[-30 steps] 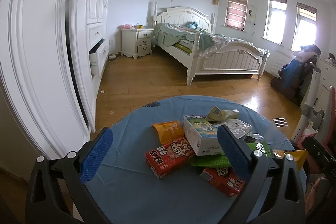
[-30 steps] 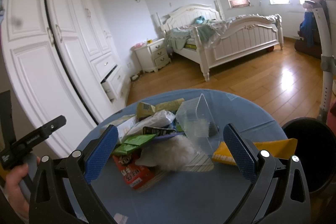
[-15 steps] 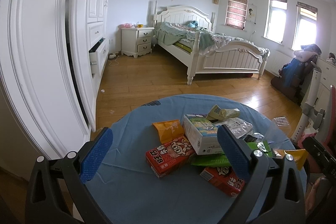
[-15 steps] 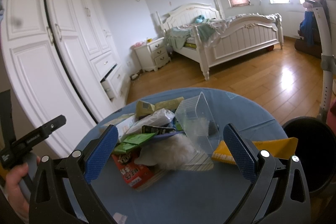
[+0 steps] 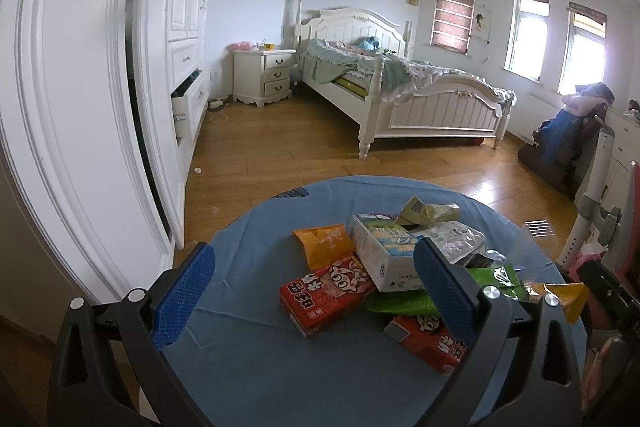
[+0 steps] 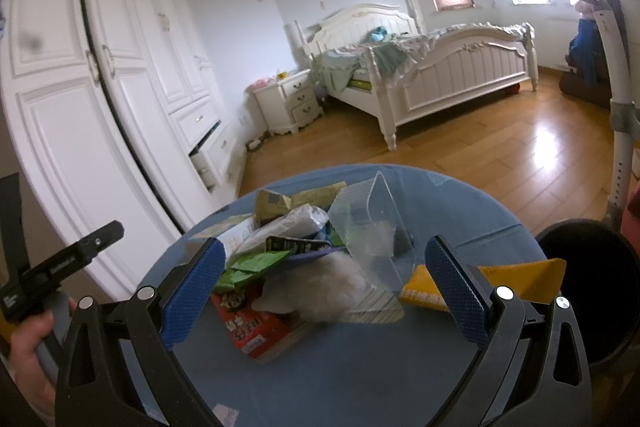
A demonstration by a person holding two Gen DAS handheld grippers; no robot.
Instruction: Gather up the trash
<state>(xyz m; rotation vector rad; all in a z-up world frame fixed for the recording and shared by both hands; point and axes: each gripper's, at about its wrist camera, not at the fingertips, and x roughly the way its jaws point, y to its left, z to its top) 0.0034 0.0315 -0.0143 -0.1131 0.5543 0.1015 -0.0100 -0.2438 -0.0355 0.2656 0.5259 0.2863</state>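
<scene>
A pile of trash lies on a round table with a blue cloth point(image 5: 256, 355). In the left wrist view I see a red box point(image 5: 324, 293), an orange packet point(image 5: 324, 245), a white carton point(image 5: 380, 251) and a green wrapper point(image 5: 400, 303). My left gripper point(image 5: 314, 293) is open and empty, above the near side of the pile. In the right wrist view a clear plastic container point(image 6: 372, 227), a white fluffy wad point(image 6: 320, 291), a yellow packet point(image 6: 480, 285) and a red box point(image 6: 252, 327) show. My right gripper point(image 6: 326, 293) is open and empty over them.
A black bin point(image 6: 592, 287) stands right of the table point(image 6: 360, 379). White wardrobes point(image 5: 80, 107) with an open drawer point(image 5: 188, 99) line the left wall. A bed point(image 5: 400, 87) and nightstand point(image 5: 264, 75) stand beyond on the wooden floor. A chair post point(image 6: 622, 131) rises at right.
Both grippers have tilted slightly, so the table and pile sit a little higher in each view. Nothing was grasped or moved.
</scene>
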